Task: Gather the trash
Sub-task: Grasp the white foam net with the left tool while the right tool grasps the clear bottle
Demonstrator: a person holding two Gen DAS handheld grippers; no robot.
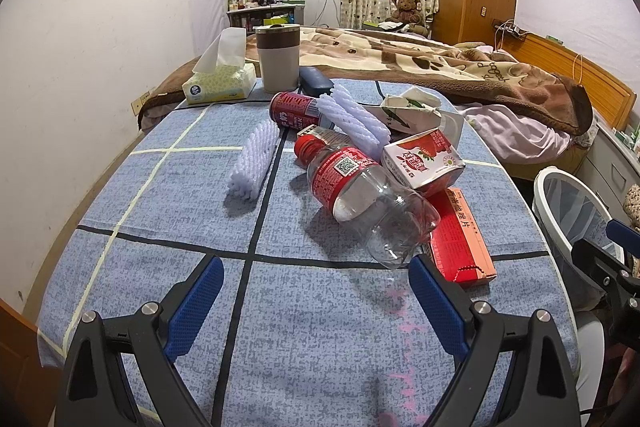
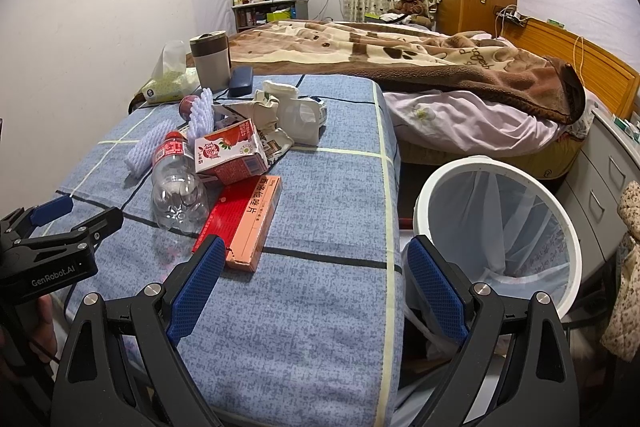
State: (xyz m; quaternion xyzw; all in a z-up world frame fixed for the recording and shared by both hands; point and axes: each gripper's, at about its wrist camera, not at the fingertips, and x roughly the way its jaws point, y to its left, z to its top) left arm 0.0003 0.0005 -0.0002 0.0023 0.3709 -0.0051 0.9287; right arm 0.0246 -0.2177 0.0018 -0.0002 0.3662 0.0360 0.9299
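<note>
Trash lies on the blue checked tablecloth (image 1: 160, 211): an empty clear bottle with a red label (image 1: 360, 187), (image 2: 176, 183), a red juice carton (image 1: 424, 159), (image 2: 230, 151), a flat red box (image 1: 460, 235), (image 2: 244, 219), a red can (image 1: 294, 109), white foam fruit nets (image 1: 254, 159), (image 1: 354, 115) and crumpled paper packaging (image 1: 408, 107), (image 2: 276, 111). My left gripper (image 1: 316, 277) is open and empty, just short of the bottle's base. My right gripper (image 2: 314, 259) is open and empty over the table's right edge, beside a white bin with a clear liner (image 2: 500, 215).
A tissue box (image 1: 220, 83), a lidded grey cup (image 1: 278, 55) and a dark blue case (image 1: 316, 81) stand at the table's far end. A bed with a brown blanket (image 2: 400, 55) lies beyond. Grey drawers (image 2: 600, 179) stand right of the bin.
</note>
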